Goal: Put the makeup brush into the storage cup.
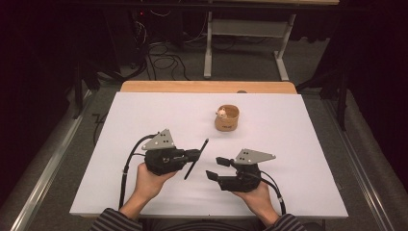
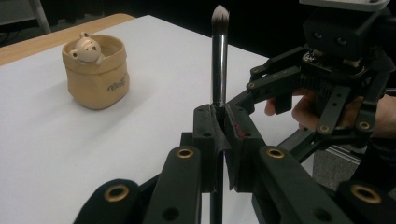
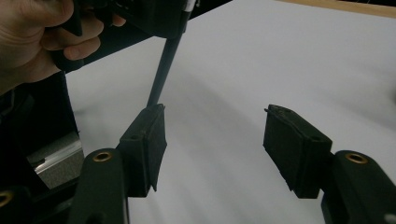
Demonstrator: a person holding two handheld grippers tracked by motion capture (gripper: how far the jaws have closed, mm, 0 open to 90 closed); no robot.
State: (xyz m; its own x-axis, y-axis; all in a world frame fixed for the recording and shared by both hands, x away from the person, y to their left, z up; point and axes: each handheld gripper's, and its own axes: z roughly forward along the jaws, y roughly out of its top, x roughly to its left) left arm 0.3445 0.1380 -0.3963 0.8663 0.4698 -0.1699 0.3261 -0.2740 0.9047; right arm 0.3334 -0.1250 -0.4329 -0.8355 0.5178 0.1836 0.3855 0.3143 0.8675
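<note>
High view: left gripper [image 1: 198, 155] clamps brush [image 1: 196, 159] mid-table; right gripper [image 1: 217, 168] unclenched, empty.

Cup: a tan cup [image 1: 227, 119] shaped like a little sack stands upright toward the table's far edge, right of its middle.
Figure: a small pale bear [image 2: 86, 48] leans on the cup's rim.
Table: a white sheet [image 1: 144, 115] covers it; bare wood shows along the far edge.
Floor: cables [image 1: 163, 60] lie beyond the far edge.

White-topped table [image 1: 144, 115]; 1 tan bear cup [image 1: 226, 118] on it.
</note>
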